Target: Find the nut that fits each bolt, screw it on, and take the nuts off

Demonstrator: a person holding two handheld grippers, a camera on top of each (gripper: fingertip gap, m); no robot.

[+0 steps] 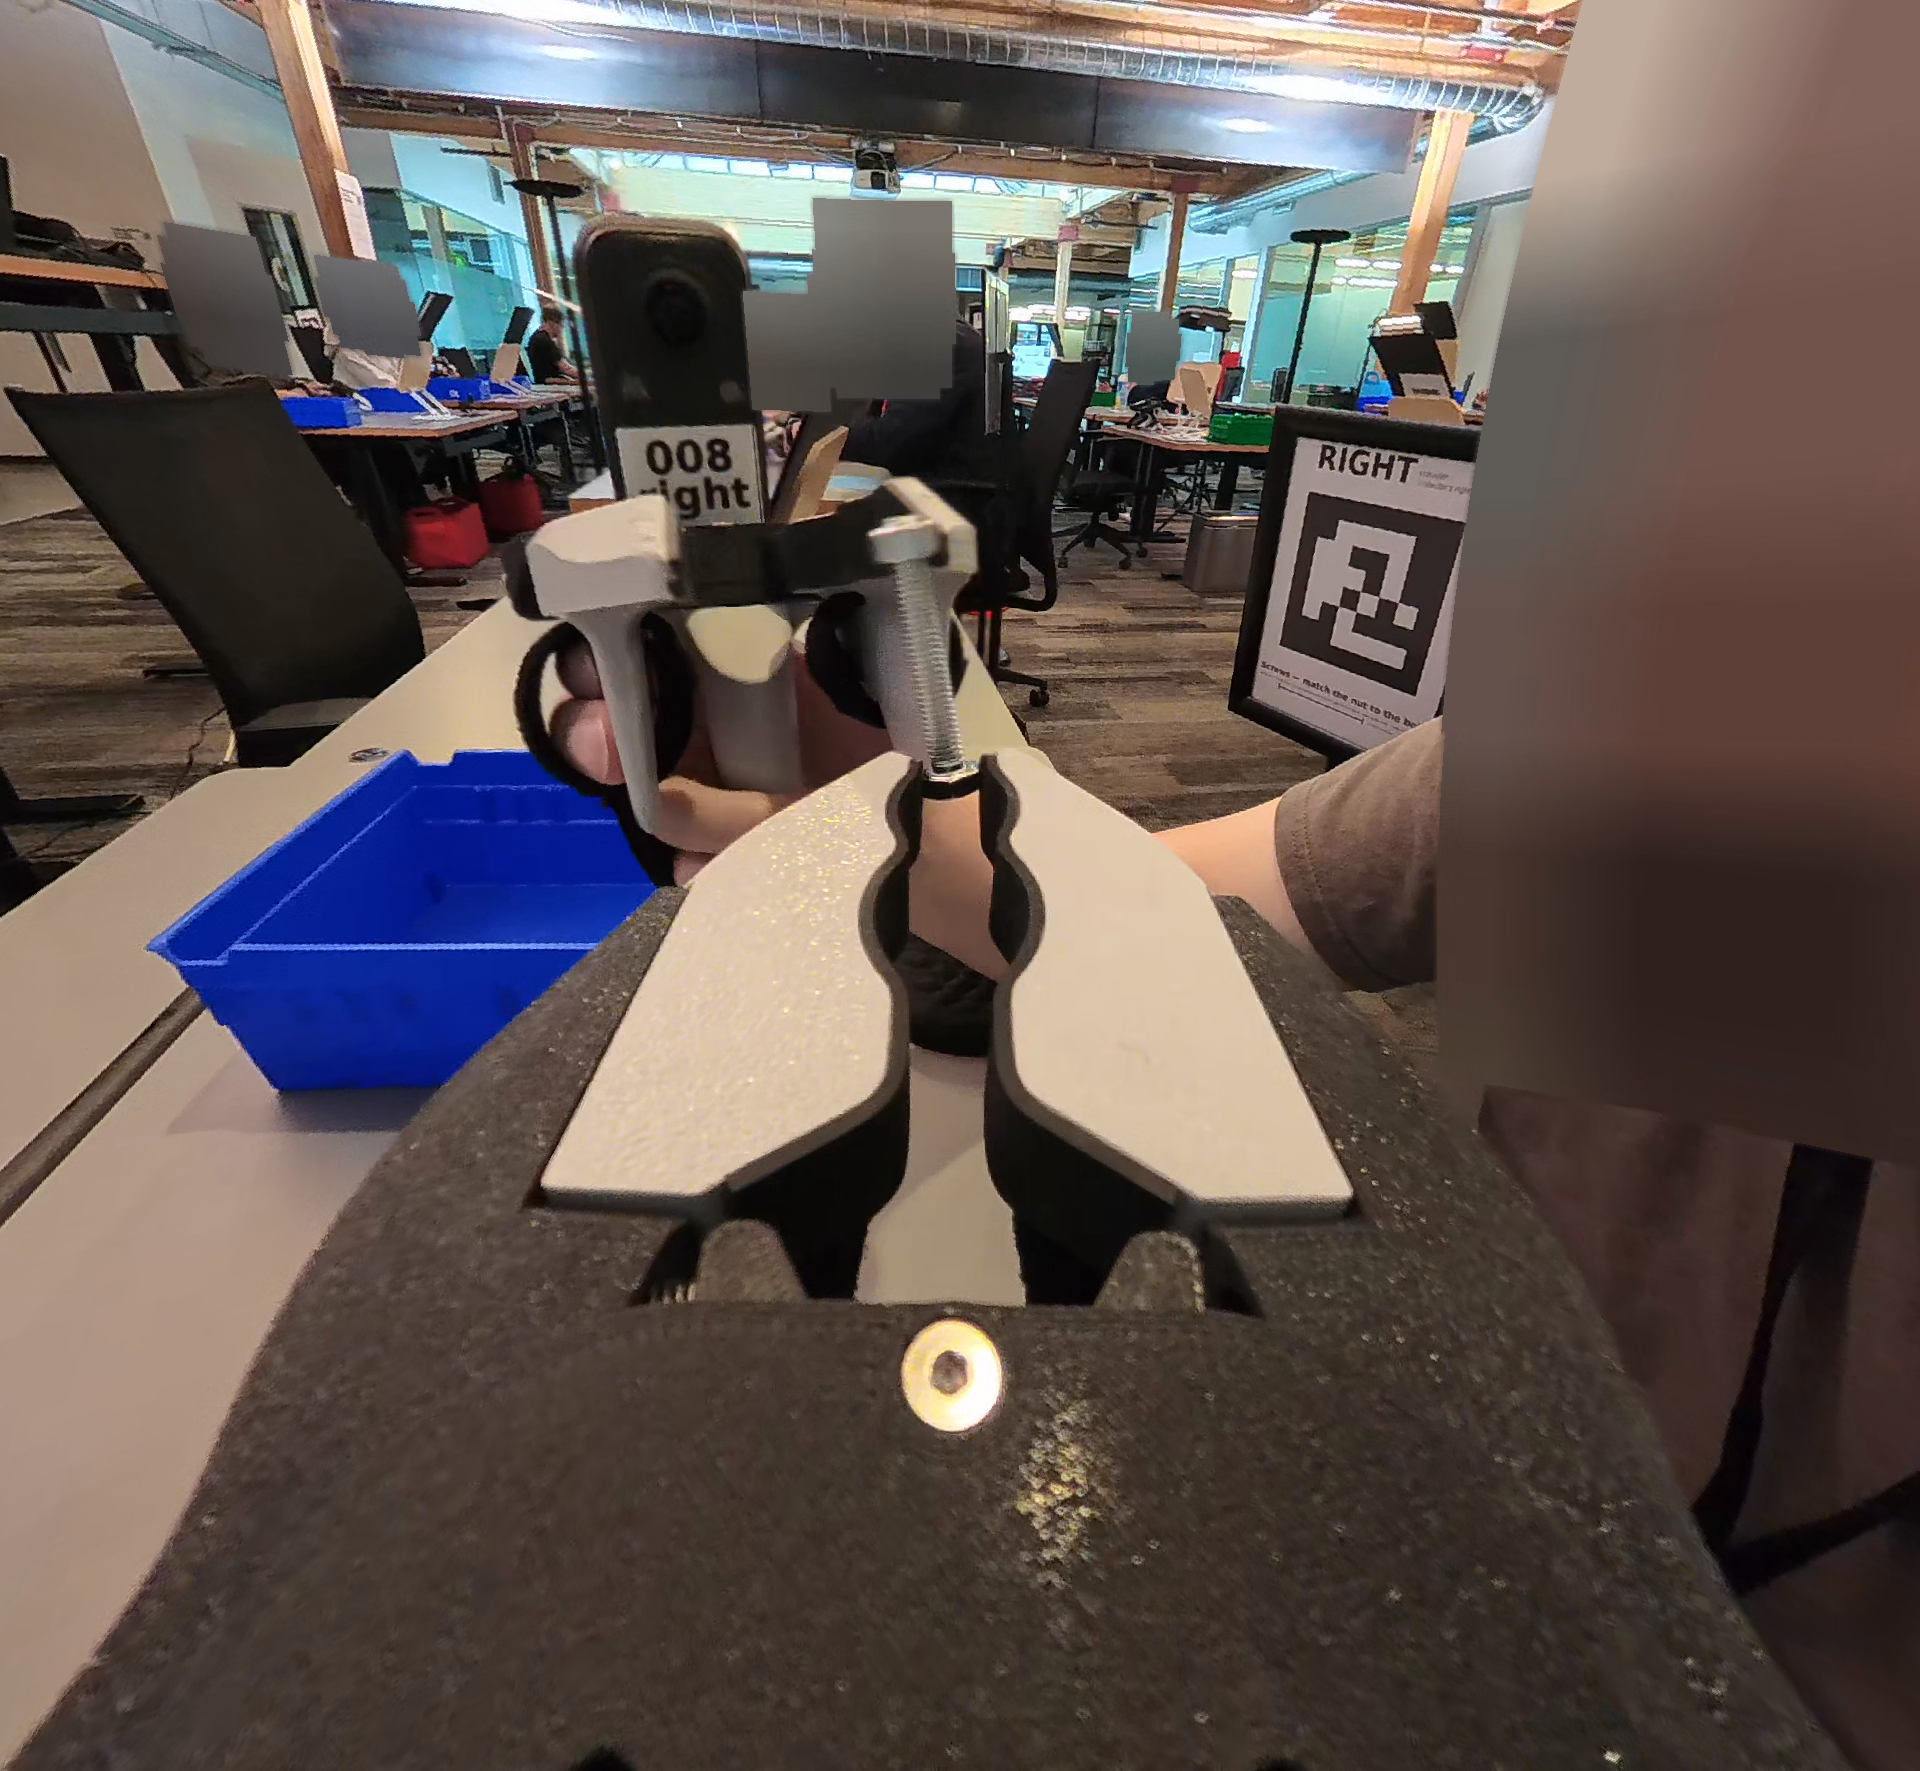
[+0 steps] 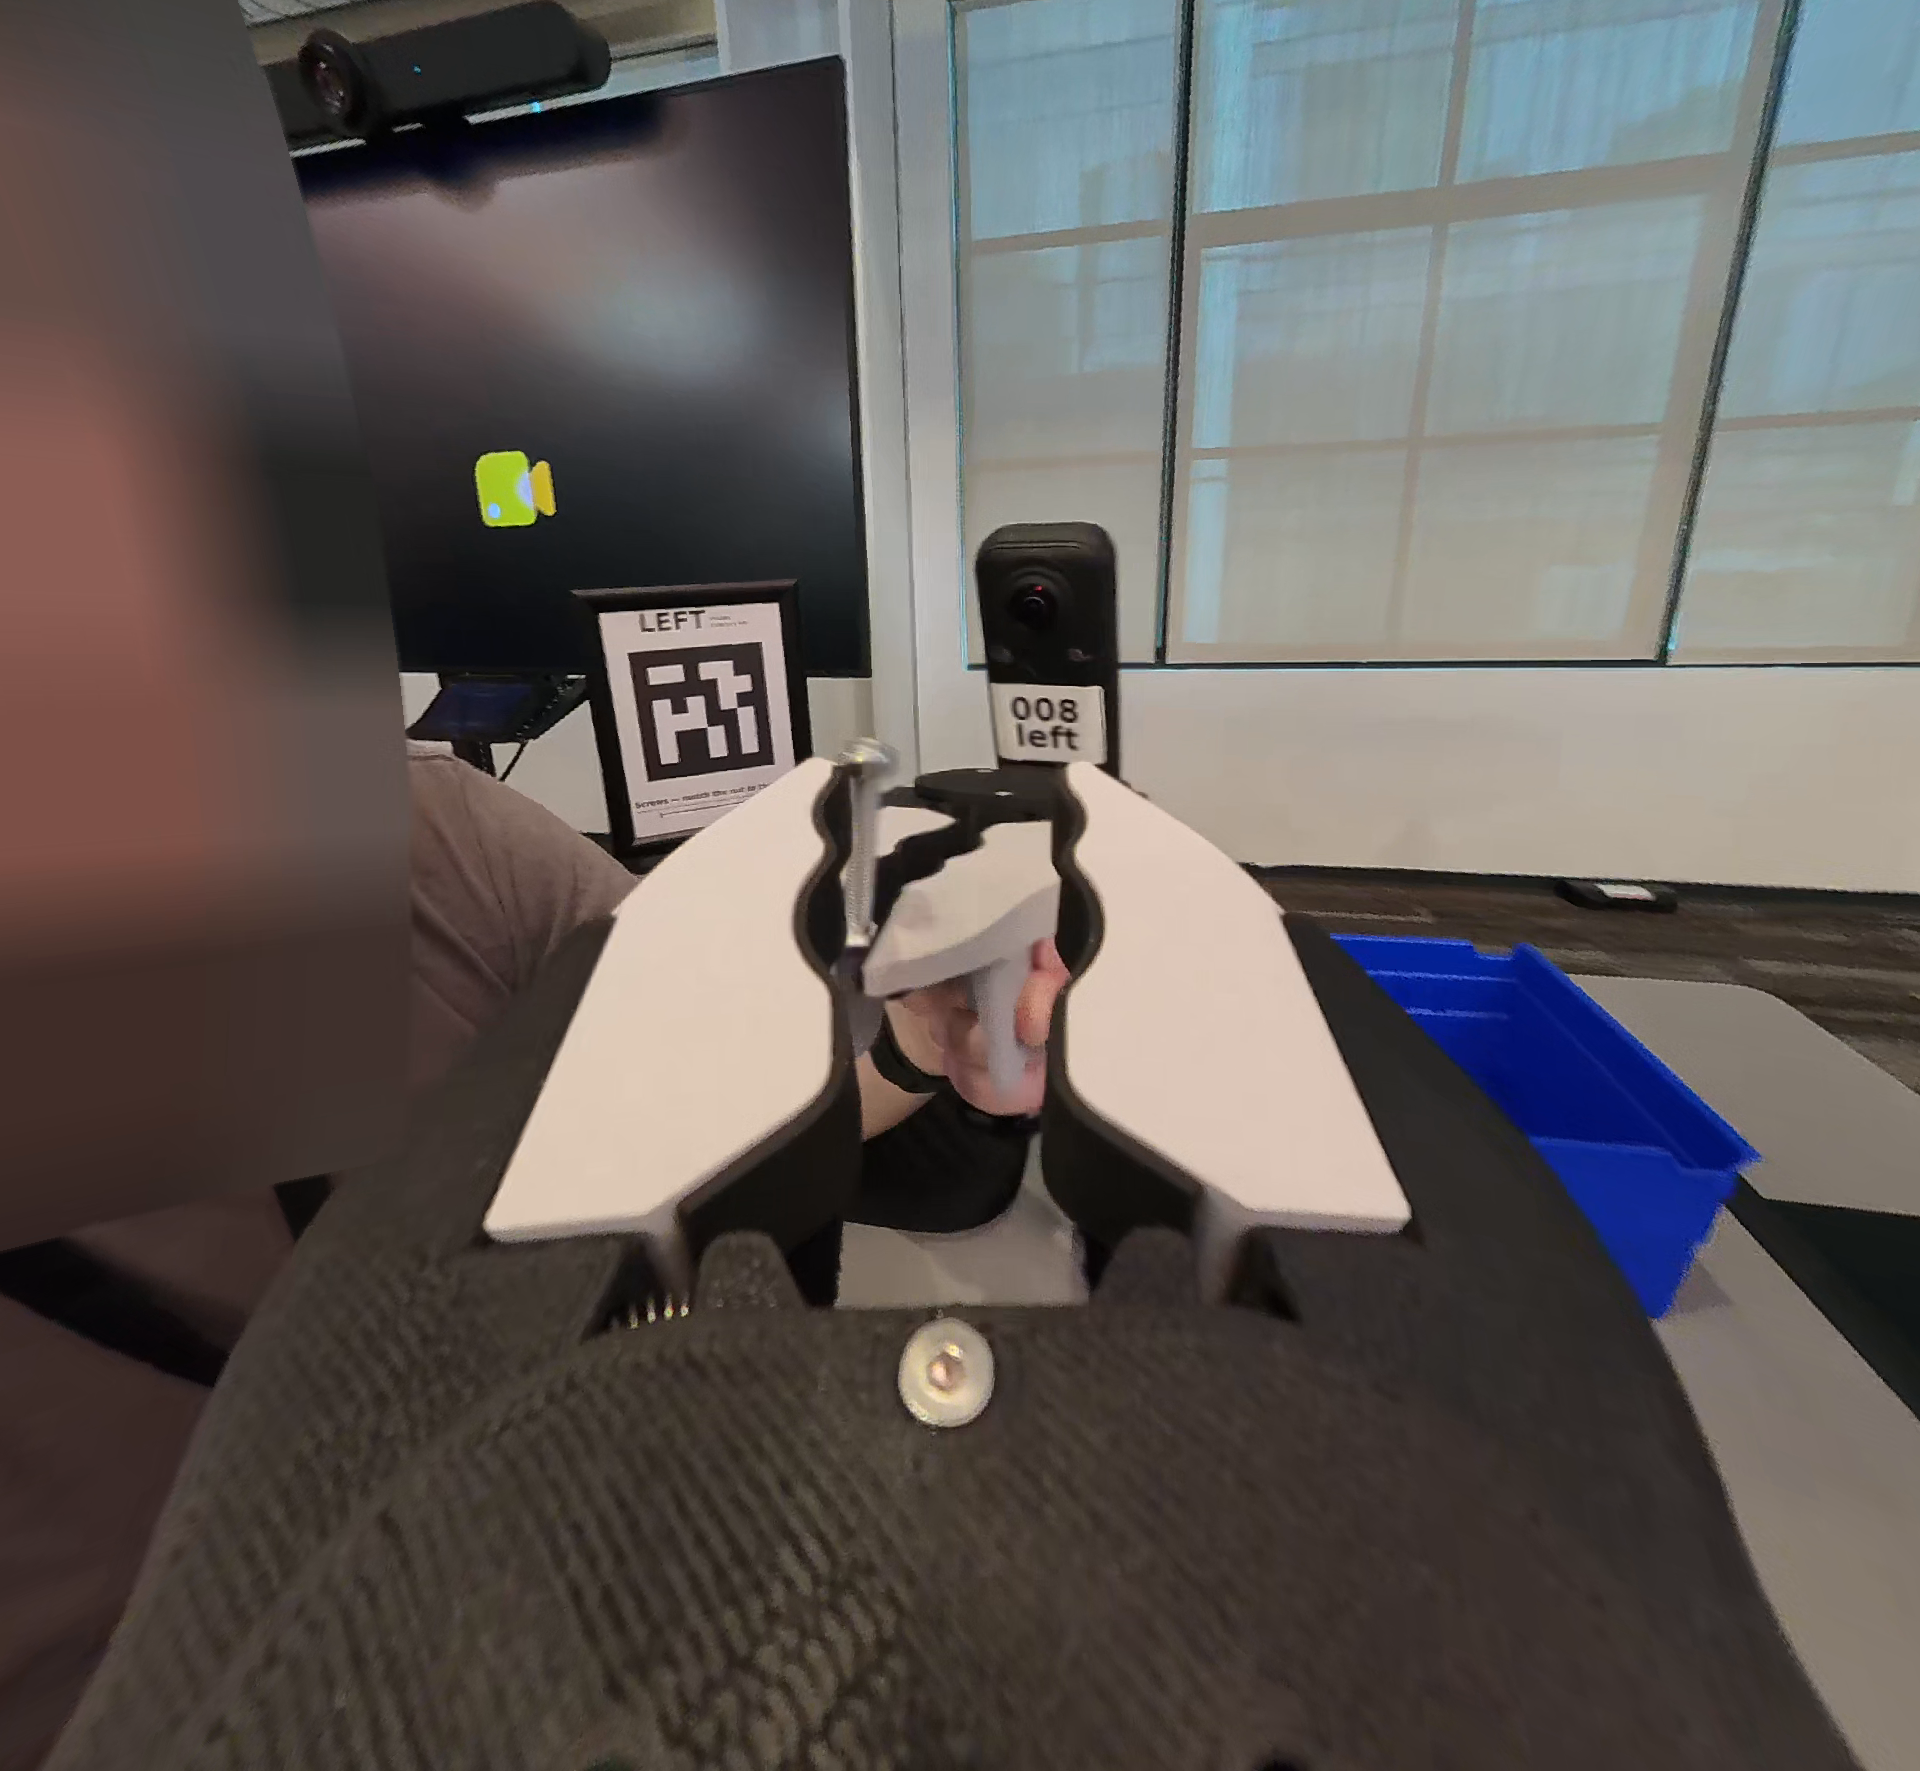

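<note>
In the left wrist view my left gripper (image 1: pixel 945 774) is shut on a small silver nut (image 1: pixel 948 768) at its fingertips. A long silver bolt (image 1: pixel 920 651) rises from the nut, its head beside one finger of my right gripper (image 1: pixel 764 547), which faces me. In the right wrist view my right gripper (image 2: pixel 956 776) stands open with a wide gap. The bolt (image 2: pixel 857 848) runs along the inner edge of its left finger, and I cannot tell whether it touches. The left gripper (image 2: pixel 868 978) reaches in between the fingers, at the bolt's lower end. Both are held above the table.
A blue bin (image 1: pixel 416 900) sits on the grey table (image 1: pixel 104 1306) to the left, and shows at the right in the right wrist view (image 2: pixel 1538 1077). Framed marker signs (image 1: pixel 1361 578) (image 2: pixel 696 713) stand behind. A black chair (image 1: pixel 229 558) is beyond the table. One gripper's finger ends stand about 5 cm off the other's.
</note>
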